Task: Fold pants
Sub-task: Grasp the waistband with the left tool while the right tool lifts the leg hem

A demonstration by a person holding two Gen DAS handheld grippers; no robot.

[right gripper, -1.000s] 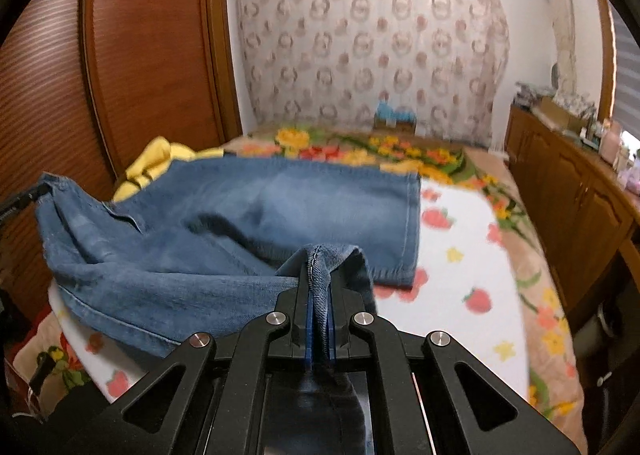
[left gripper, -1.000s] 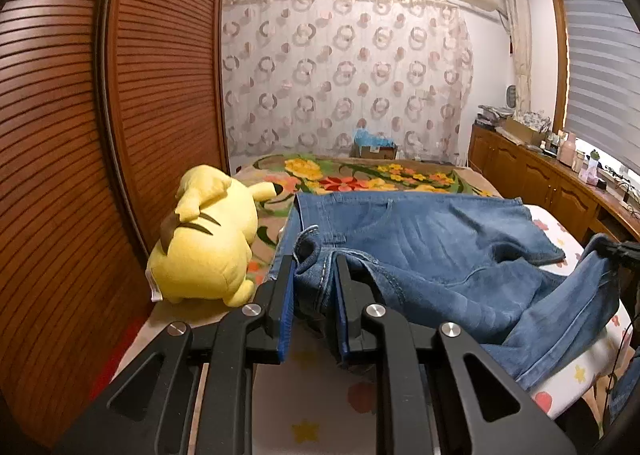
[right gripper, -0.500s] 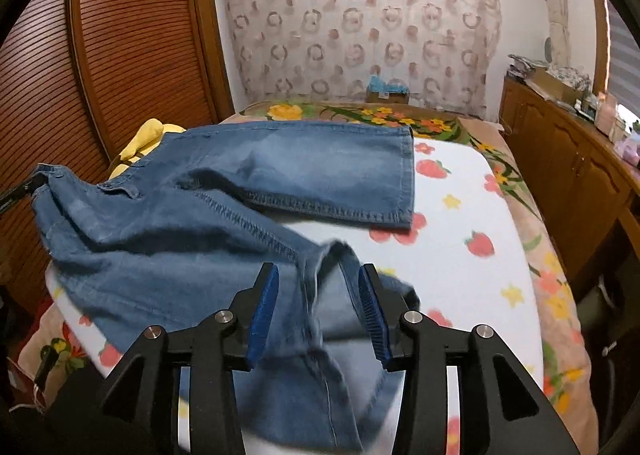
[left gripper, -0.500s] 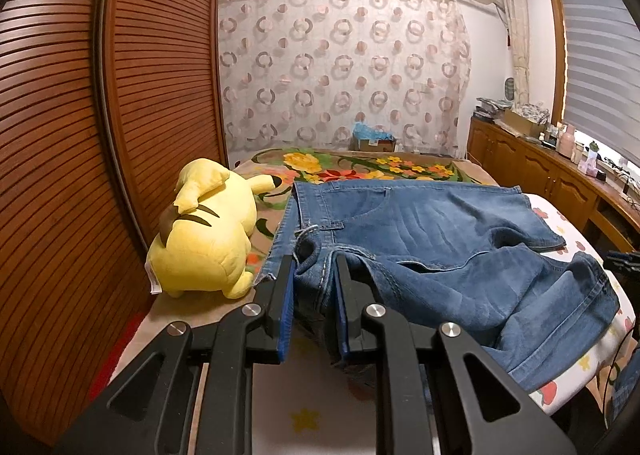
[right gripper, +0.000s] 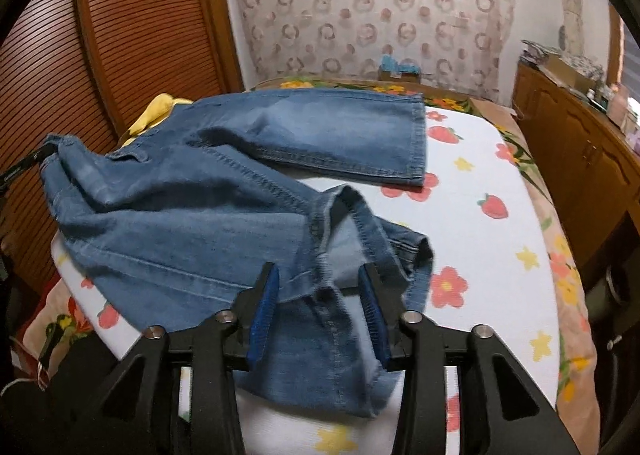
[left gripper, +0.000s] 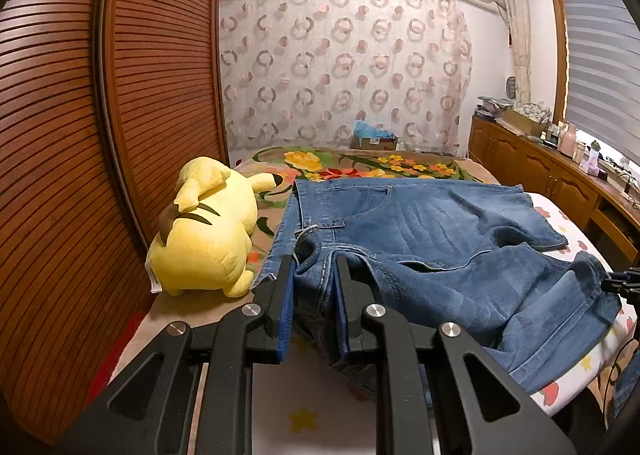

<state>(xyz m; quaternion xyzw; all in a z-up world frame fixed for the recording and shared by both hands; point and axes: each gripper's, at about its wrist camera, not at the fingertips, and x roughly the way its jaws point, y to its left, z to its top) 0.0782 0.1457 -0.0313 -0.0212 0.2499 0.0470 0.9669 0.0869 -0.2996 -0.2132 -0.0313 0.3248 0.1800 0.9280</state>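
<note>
Left wrist view: denim pants (left gripper: 436,251) are being pinched at the waistband by the left gripper (left gripper: 314,287) on the bed (right gripper: 480,215), while the right gripper (right gripper: 316,295) is being held wide over a crumpled leg, folding barely begun.

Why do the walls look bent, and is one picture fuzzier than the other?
Left wrist view: the fisheye lens bows the slatted wooden door and darkens the corners; the jeans and yellow plush toy look sharp. Right wrist view: same bowing, but softer overall, with the denim near the right claw smeared.
</note>
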